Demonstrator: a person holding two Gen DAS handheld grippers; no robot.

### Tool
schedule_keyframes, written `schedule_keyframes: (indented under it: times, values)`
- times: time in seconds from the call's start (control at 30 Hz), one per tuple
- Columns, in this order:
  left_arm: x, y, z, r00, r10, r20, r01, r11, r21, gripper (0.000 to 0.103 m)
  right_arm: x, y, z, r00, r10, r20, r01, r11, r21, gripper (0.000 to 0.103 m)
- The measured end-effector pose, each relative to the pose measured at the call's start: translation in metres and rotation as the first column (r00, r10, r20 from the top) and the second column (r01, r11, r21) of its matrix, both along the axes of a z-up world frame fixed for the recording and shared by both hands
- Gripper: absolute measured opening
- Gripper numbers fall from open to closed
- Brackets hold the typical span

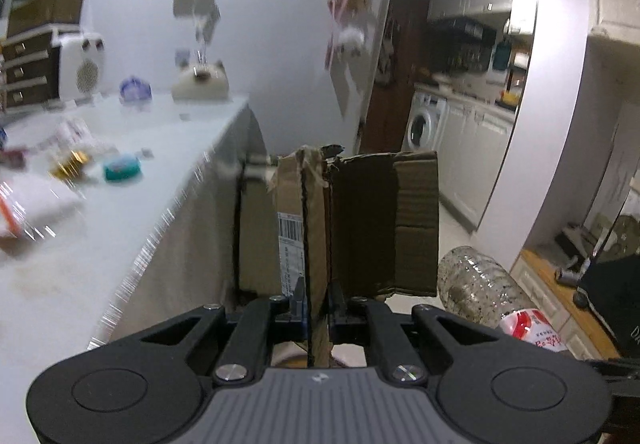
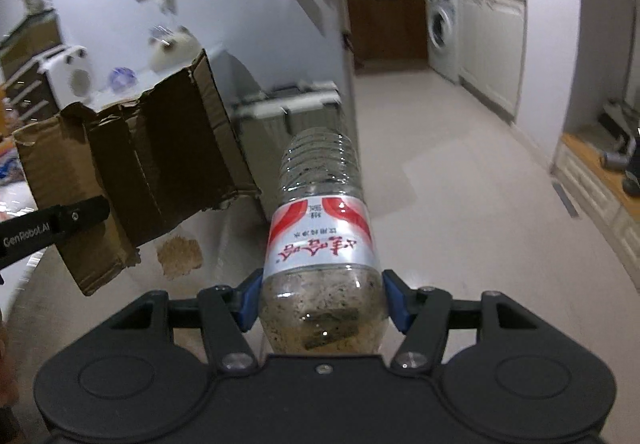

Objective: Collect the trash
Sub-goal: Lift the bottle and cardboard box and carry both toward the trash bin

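My left gripper (image 1: 318, 310) is shut on a flattened brown cardboard box (image 1: 360, 219) with a barcode label, held upright in the air beside the table. The same cardboard box (image 2: 132, 163) and the left gripper's finger (image 2: 60, 224) show at the left of the right wrist view. My right gripper (image 2: 322, 302) is shut on a dirty clear plastic bottle (image 2: 320, 228) with a red and white label, held above the floor. That bottle (image 1: 484, 292) also appears at the lower right of the left wrist view.
A white table (image 1: 120, 228) at the left carries packets, a teal tin (image 1: 122, 167) and a white heater (image 1: 82, 65). A fridge with magnets (image 1: 280, 23) stands ahead. A washing machine (image 2: 442, 31) and white cabinets (image 2: 492, 47) line the kitchen. A brown spill (image 2: 180, 254) marks the floor.
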State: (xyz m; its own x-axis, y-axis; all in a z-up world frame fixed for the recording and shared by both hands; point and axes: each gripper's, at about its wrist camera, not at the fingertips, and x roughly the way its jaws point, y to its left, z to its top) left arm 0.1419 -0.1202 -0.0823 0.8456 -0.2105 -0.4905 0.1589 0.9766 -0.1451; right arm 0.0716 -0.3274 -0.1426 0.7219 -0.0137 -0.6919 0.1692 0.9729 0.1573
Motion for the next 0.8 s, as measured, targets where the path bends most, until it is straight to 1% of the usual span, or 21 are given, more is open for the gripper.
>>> schedule_keyframes:
  times: [0.2,0.33,0.4,0.47,0.57,0.73,0.8]
  values:
    - [0.048,-0.019,-0.055,0.991,0.009,-0.131,-0.008,1.000,0.008,0.008,0.032,-0.022,-0.050,0.992,-0.065,-0.107,0.069,0.997,0.039,0.062]
    - [0.084,-0.026,-0.094,0.976,0.022,-0.215,-0.021,1.000,0.009,0.009,0.056,-0.032,-0.086,0.981,-0.089,-0.171,0.101,0.993,0.065,0.062]
    - [0.102,-0.028,-0.117,0.965,0.030,-0.261,-0.032,0.999,-0.003,0.009,0.071,-0.035,-0.102,0.976,-0.097,-0.196,0.115,0.990,0.082,0.062]
    - [0.118,-0.029,-0.140,0.951,0.037,-0.308,-0.043,0.999,-0.012,0.009,0.086,-0.037,-0.121,0.967,-0.117,-0.226,0.145,0.983,0.112,0.062]
    - [0.141,-0.028,-0.178,0.922,0.052,-0.383,-0.063,0.998,-0.016,0.009,0.111,-0.036,-0.148,0.951,-0.136,-0.277,0.188,0.967,0.171,0.062]
    - [0.175,-0.017,-0.230,0.879,0.095,-0.467,-0.100,0.995,0.014,0.009,0.146,-0.027,-0.203,0.927,-0.137,-0.349,0.220,0.953,0.209,0.062]
    - [0.184,-0.013,-0.248,0.862,0.117,-0.494,-0.119,0.992,0.028,0.009,0.159,-0.026,-0.224,0.919,-0.138,-0.369,0.229,0.949,0.216,0.062]
